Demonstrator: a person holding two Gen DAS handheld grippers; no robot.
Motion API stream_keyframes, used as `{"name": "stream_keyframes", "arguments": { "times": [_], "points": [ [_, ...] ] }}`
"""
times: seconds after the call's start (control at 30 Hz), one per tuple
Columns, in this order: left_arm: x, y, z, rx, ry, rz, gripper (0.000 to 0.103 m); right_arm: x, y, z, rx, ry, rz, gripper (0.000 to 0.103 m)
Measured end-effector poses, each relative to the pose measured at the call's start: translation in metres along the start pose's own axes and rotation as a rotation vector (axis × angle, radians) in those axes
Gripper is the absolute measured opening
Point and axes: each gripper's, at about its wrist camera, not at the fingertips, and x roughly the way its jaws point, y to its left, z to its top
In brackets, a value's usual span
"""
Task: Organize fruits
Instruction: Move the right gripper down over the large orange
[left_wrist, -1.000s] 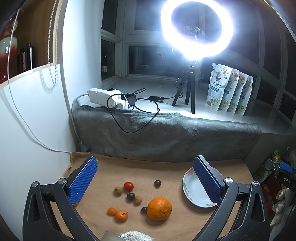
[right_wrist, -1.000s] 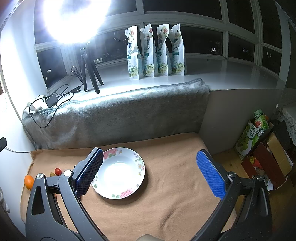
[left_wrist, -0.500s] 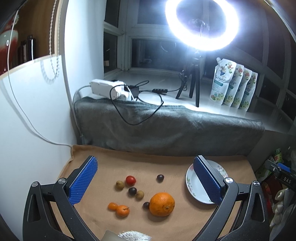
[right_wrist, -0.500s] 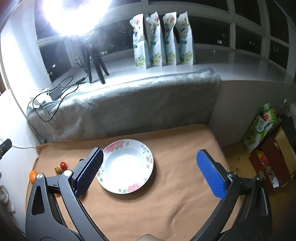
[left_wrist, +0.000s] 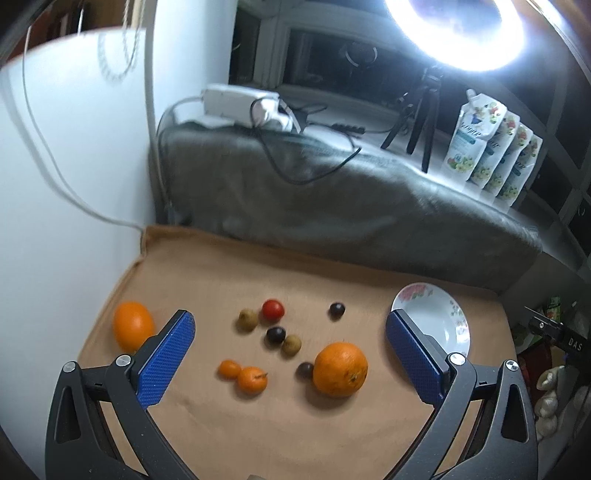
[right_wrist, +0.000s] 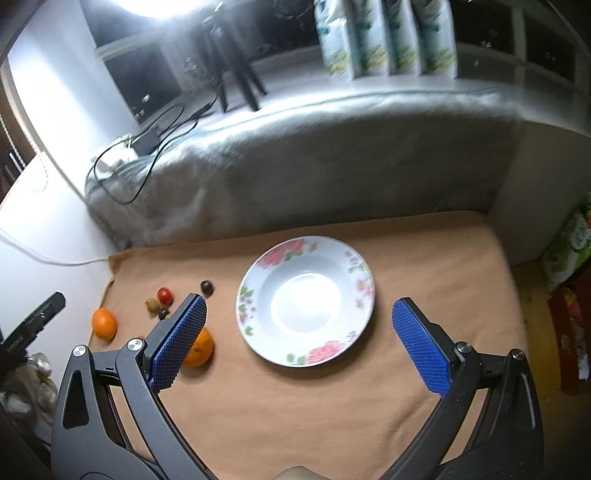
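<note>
Several fruits lie on a tan cloth (left_wrist: 229, 428): a big orange (left_wrist: 340, 363), a second orange (left_wrist: 133, 329) at the left edge, two small tangerines (left_wrist: 243, 374), a red cherry tomato (left_wrist: 273, 309), dark grapes (left_wrist: 276, 334) and small brownish fruits (left_wrist: 248, 319). An empty white floral plate (right_wrist: 306, 299) sits to their right. My left gripper (left_wrist: 291, 356) hovers open above the fruit cluster. Over the plate's near side my right gripper (right_wrist: 301, 343) is open. Its left finger hides part of the big orange (right_wrist: 201, 349).
A grey blanket (left_wrist: 332, 214) backs the cloth. Behind it, a white sill holds a power strip with cables (left_wrist: 240, 105), a ring light on a tripod (left_wrist: 424, 122) and several pouches (left_wrist: 491, 147). A white wall (left_wrist: 55, 221) bounds the left; boxes (right_wrist: 569, 314) stand on the floor at right.
Both views have tilted down and moved closer to the cloth. The left-edge orange now shows in the left wrist view; the plate sits more centred between the right fingers.
</note>
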Motion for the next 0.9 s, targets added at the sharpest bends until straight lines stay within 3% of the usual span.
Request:
{"name": "stream_keyframes", "arguments": {
  "times": [0.3,0.5,0.9],
  "points": [
    [0.024,0.015,-0.024,-0.105,0.127,-0.078,0.096,0.047,0.027,0.018,-0.076,0.138,0.152,0.103],
    [0.043,0.016,-0.046,-0.172,0.225,-0.155,0.09,0.086,0.063,0.028,-0.196,0.251,0.245,0.103],
    [0.076,0.023,-0.073,-0.336,0.358,-0.261,0.08,0.155,0.119,0.014,-0.382,0.492,0.369,0.103]
  ]
}}
